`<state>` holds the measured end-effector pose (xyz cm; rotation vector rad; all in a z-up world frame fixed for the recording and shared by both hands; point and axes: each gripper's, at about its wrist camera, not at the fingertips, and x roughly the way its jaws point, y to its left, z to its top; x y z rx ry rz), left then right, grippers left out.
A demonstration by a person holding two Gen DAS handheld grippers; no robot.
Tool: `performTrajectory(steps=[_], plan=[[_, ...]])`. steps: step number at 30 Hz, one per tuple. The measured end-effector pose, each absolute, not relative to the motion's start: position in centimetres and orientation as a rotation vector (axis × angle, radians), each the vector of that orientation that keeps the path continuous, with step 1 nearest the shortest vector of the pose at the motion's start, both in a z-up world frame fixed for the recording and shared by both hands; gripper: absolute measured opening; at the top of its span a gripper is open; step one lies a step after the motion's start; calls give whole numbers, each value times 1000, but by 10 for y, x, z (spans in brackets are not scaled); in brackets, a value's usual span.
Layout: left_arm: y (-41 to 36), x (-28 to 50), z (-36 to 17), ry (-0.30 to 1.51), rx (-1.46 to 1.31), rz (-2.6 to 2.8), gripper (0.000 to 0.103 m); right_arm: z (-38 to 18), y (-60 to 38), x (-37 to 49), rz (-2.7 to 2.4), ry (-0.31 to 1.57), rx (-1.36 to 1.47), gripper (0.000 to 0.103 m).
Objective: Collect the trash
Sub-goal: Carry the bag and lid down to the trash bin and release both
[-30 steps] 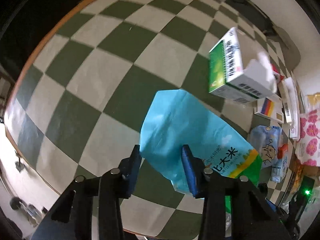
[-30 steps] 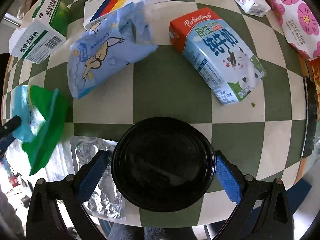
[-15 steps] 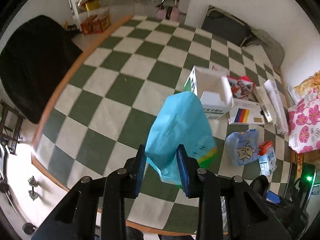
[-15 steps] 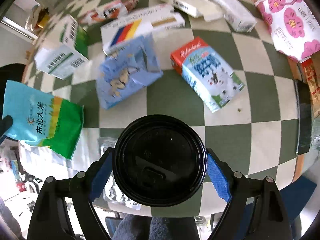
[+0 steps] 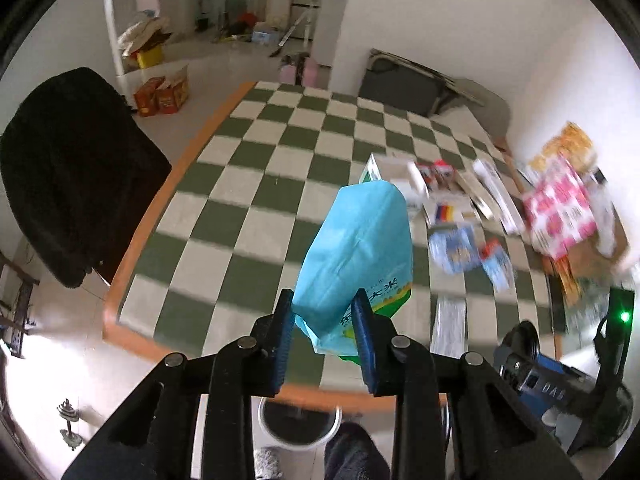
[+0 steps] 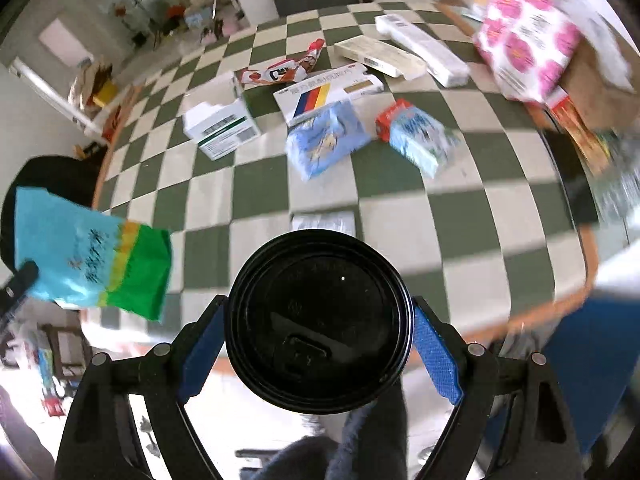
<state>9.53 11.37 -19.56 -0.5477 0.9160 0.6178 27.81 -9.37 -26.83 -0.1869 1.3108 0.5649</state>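
Note:
My left gripper (image 5: 325, 314) is shut on a blue and green rice bag (image 5: 354, 252) and holds it high above the checkered table (image 5: 256, 184). The bag also shows at the left of the right wrist view (image 6: 88, 258). My right gripper (image 6: 318, 334) is shut on a cup with a black lid (image 6: 318, 322), held above the table's near edge. Its body is hidden under the lid. Other trash lies on the table: a green and white box (image 6: 220, 128), a blue pouch (image 6: 326, 140), a milk carton (image 6: 418, 136).
A foil blister pack (image 6: 323, 222) lies near the table's front edge. Flat white boxes (image 6: 420, 50), a striped box (image 6: 328, 94) and a red wrapper (image 6: 286, 70) lie further back. A pink flowered bag (image 6: 528, 34) stands at the right. A white bin (image 5: 298, 424) sits on the floor below.
Both grippers have risen and pulled back from the table, carrying the rice bag and the cup. The table now looks further away in both views.

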Motion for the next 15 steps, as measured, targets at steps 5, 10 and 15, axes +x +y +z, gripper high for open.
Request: performTrajectory(steps=[5, 10, 15], plan=[[87, 33, -233, 1023, -566, 550, 25, -292, -133, 201, 507, 1392, -100, 89], [68, 5, -329, 1180, -624, 535, 25, -377, -161, 149, 449, 1547, -71, 89], [64, 10, -467, 1291, -715, 556, 25, -506, -173, 128, 408, 1695, -24, 89]])
